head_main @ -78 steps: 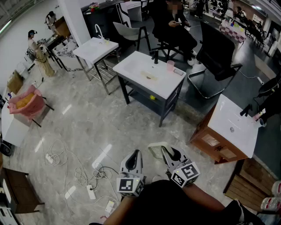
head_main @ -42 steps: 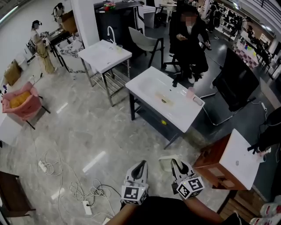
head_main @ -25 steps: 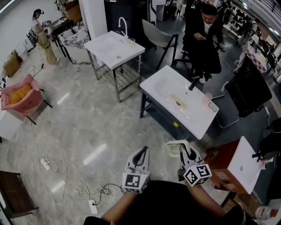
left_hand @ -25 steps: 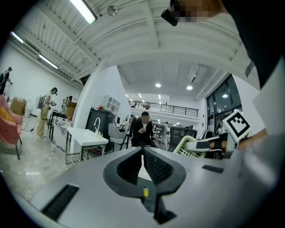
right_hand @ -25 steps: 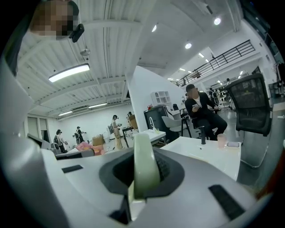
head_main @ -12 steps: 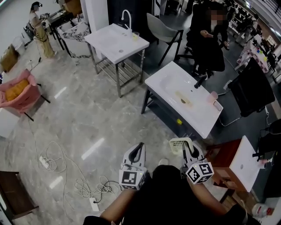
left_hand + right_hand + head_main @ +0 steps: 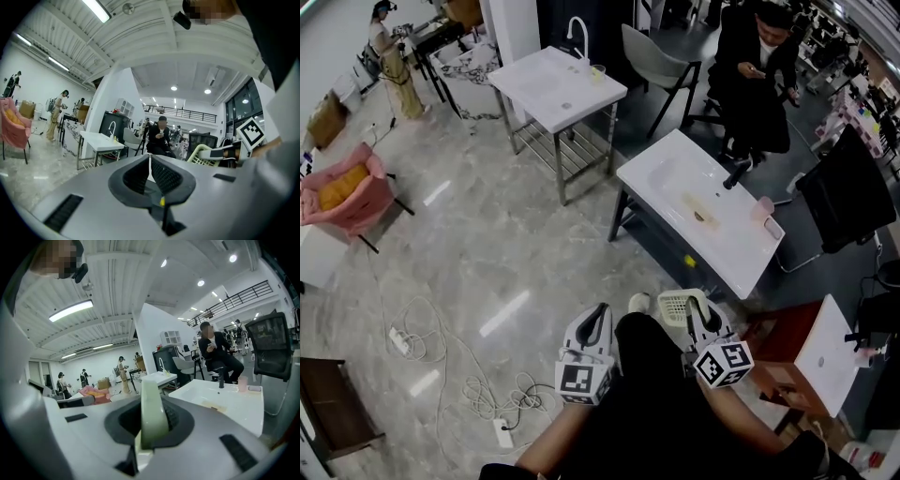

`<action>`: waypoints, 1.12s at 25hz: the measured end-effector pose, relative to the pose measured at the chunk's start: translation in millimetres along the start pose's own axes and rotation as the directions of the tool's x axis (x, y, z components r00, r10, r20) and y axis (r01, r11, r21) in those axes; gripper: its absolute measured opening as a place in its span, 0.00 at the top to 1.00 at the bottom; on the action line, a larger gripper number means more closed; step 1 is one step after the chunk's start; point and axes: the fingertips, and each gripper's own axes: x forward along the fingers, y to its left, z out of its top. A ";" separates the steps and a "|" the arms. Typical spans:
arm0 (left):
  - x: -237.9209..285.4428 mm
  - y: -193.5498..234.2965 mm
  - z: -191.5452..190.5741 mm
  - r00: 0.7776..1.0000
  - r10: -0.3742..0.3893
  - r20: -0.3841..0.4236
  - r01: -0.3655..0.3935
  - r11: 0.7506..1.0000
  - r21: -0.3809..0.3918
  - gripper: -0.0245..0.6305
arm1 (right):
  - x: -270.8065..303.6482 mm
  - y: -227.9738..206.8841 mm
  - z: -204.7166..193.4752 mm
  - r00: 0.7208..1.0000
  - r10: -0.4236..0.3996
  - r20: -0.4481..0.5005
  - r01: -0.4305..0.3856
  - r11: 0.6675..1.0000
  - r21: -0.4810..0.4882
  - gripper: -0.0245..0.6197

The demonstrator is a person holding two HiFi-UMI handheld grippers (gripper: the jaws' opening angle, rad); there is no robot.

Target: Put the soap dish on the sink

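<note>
My right gripper (image 7: 690, 306) is shut on the rim of a pale green slotted soap dish (image 7: 673, 304), held low in front of me. In the right gripper view the soap dish (image 7: 152, 413) stands edge-on between the jaws. The white sink (image 7: 736, 253) on a dark frame lies just beyond it, with a black faucet (image 7: 737, 173) and a pink cup (image 7: 762, 206) at its far side. My left gripper (image 7: 600, 311) is shut and holds nothing. The left gripper view shows its jaws meeting on empty air, with the soap dish (image 7: 201, 152) off to the right.
A second white sink (image 7: 553, 80) on a metal stand is farther left. A seated person in black (image 7: 755, 66) and a black office chair (image 7: 848, 187) are behind the near sink. A wooden cabinet (image 7: 783, 375) stands right. Cables and a power strip (image 7: 502, 431) lie on the floor left.
The near sink has come closer and now lies just past the soap dish. Both grippers keep their places before me, the right still shut on the dish. My leg now shows between them.
</note>
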 end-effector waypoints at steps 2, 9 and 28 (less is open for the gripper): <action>9.3 0.7 0.9 1.000 0.001 -0.006 -0.001 1.000 -0.001 0.94 | 9.8 -6.3 2.1 1.000 0.007 0.009 -0.007 1.000 0.016 0.92; 69.0 -9.5 -7.9 0.997 -0.044 -0.069 0.045 0.999 0.013 0.94 | 40.6 -44.3 17.5 0.999 -0.015 0.044 0.016 1.000 -0.022 0.92; 349.0 -49.2 50.0 0.967 -0.235 -0.098 0.245 0.965 0.099 0.94 | 166.3 -245.5 89.2 0.987 -0.142 0.080 0.129 0.980 0.150 0.92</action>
